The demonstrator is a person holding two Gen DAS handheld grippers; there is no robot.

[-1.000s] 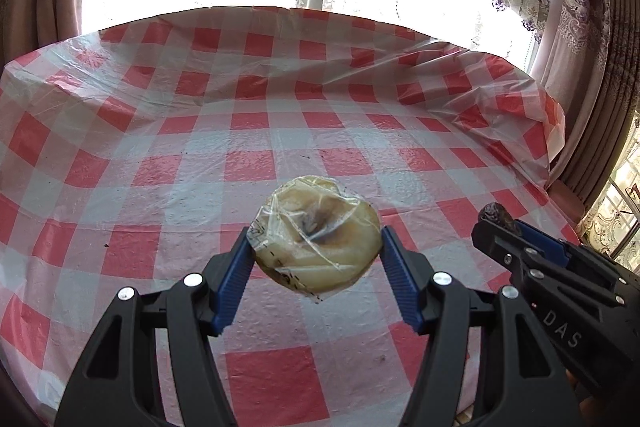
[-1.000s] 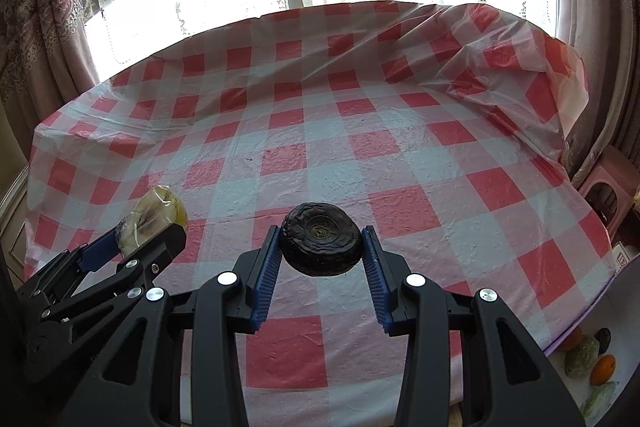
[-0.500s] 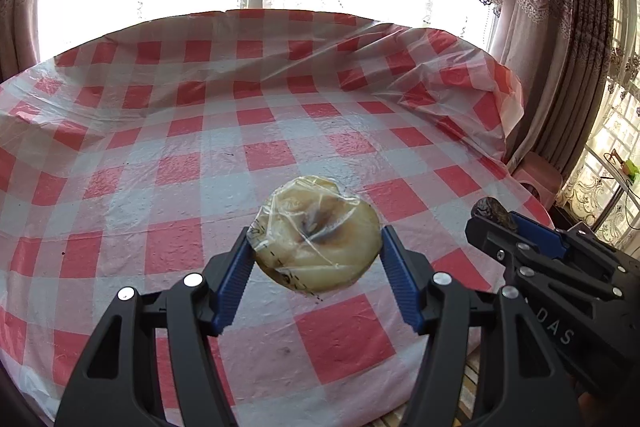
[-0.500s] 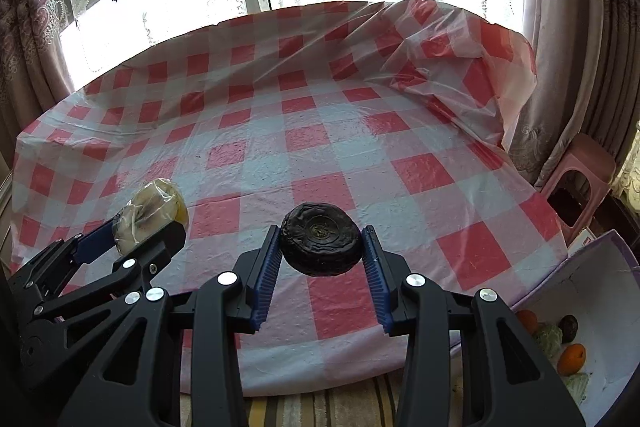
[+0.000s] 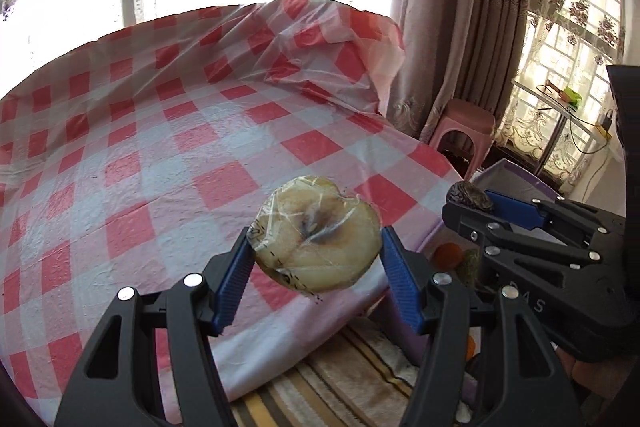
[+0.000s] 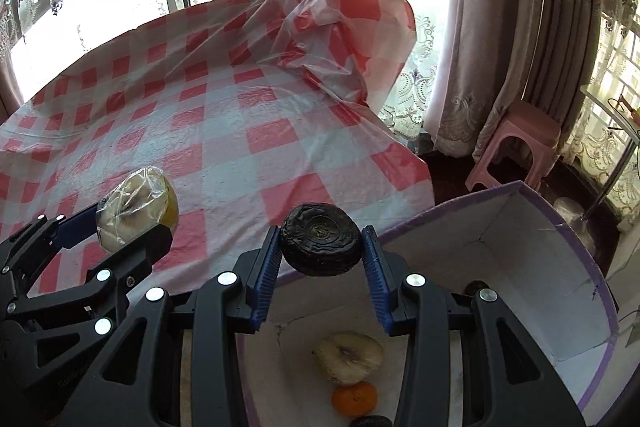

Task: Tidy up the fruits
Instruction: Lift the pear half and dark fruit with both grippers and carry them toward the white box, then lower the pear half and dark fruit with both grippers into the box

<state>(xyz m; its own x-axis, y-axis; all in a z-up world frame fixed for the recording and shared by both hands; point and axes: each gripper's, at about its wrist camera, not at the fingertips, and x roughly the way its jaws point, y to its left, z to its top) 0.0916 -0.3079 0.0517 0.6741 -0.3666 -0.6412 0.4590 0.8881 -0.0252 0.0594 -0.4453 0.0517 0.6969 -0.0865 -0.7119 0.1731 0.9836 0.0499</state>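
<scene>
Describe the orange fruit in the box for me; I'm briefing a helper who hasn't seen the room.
Find the white box with purple edges beside the checked table. On its floor, below the right gripper, the small orange fruit lies just nearer than a pale cut fruit. It is the only bright orange piece.

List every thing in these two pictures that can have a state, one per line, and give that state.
Left gripper: shut on the plastic-wrapped pale cut fruit, held in the air.
Right gripper: shut on the dark wrinkled round fruit, held above the box.
White cardboard box with purple rim: open, holding fruit.
Small orange citrus: lying in the box.
Pale cut fruit half: lying in the box.
Red-and-white checked plastic tablecloth: spread flat, bunched up at the far corner.
</scene>
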